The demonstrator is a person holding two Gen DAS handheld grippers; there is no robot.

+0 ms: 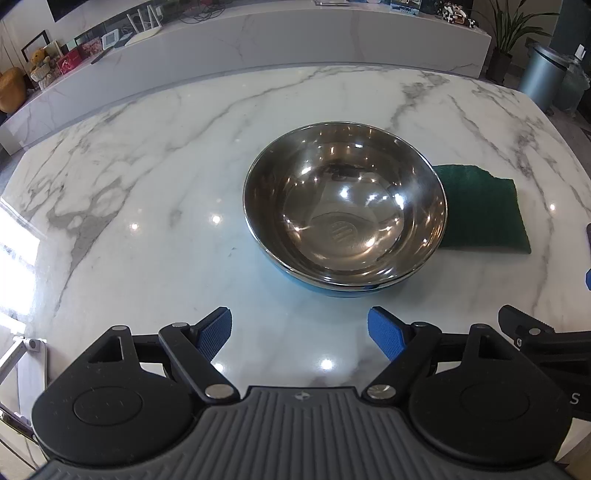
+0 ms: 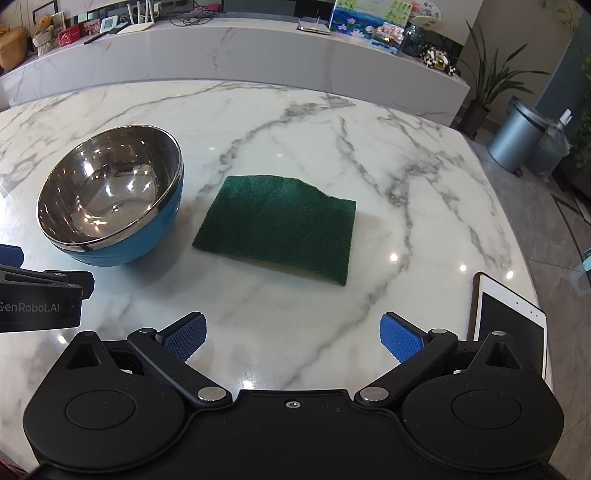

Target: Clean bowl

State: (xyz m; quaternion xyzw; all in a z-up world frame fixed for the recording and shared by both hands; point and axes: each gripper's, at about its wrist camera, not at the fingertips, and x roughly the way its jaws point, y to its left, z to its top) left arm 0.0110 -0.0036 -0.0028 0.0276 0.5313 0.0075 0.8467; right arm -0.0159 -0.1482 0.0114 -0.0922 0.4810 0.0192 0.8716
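Bowl (image 1: 345, 210) sits centre frame on the marble table (image 1: 147, 184), scouring pad (image 2: 277, 225) just beside it, untouched. Left gripper (image 1: 299, 332) and right gripper (image 2: 291, 336): both wide, empty. Recommend the right takes the pad by 1 edge while the left steadies the rim.

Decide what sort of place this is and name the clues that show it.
Probably a home living or dining area: a marble table, a long ledge holding a teddy bear and router, a potted plant.

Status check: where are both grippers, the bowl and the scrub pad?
Left gripper and right gripper open, empty, over the table. Bowl upright, untouched; green scrub pad flat beside it. Nothing in the way.
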